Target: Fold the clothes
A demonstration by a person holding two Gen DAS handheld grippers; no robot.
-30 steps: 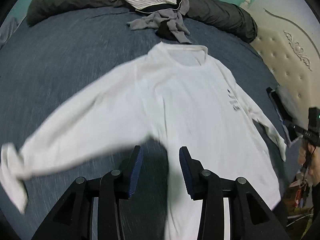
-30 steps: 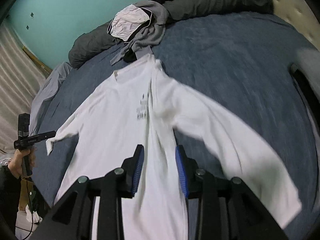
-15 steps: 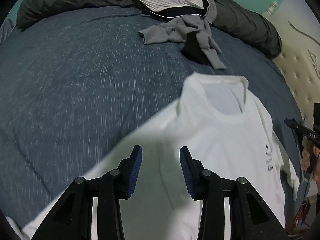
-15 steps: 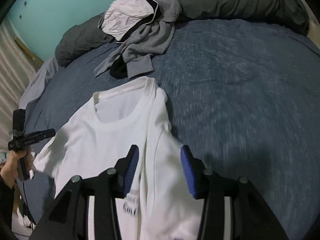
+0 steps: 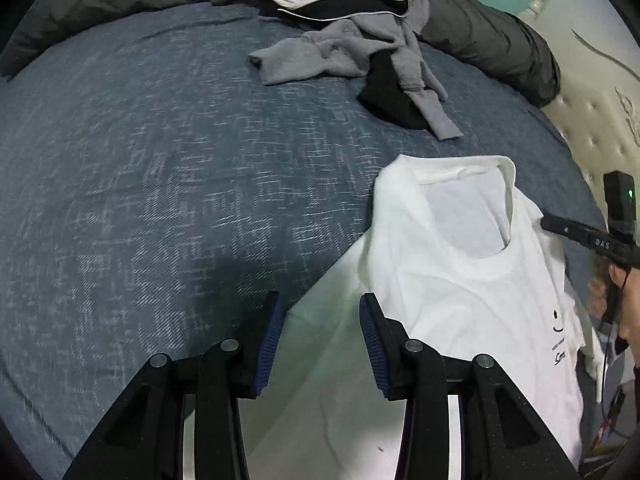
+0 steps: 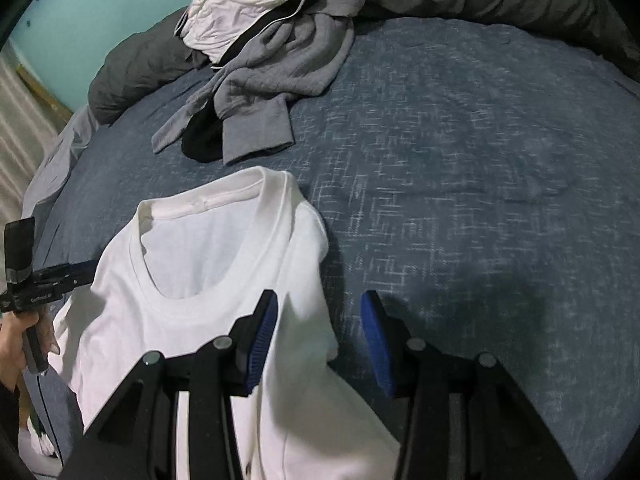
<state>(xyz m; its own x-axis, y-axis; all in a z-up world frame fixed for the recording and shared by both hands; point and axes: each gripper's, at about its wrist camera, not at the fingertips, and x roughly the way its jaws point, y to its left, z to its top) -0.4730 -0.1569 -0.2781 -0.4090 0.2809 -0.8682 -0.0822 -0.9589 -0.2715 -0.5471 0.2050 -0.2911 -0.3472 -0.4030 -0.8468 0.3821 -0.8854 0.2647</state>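
I see the white shirt [image 5: 460, 280] spread on the blue bedspread [image 5: 160, 200] (neckline facing away). My left gripper [image 5: 322, 340] and right gripper [image 6: 318, 338] both hover part-open, gripping nothing.

The white long-sleeved cotton-like shirt [image 5: 472, 292] looked smooth and matt, its collar ribbed. The dark blue bedspread [image 5: 168, 184] was a coarse, flecked weave. The grey sweatshirt [image 6: 288, 72] appeared soft and fleecy. The black plastic left gripper [image 5: 320, 334] and right gripper [image 6: 318, 336] carried ridged blue rubbery pads [image 5: 268, 344].
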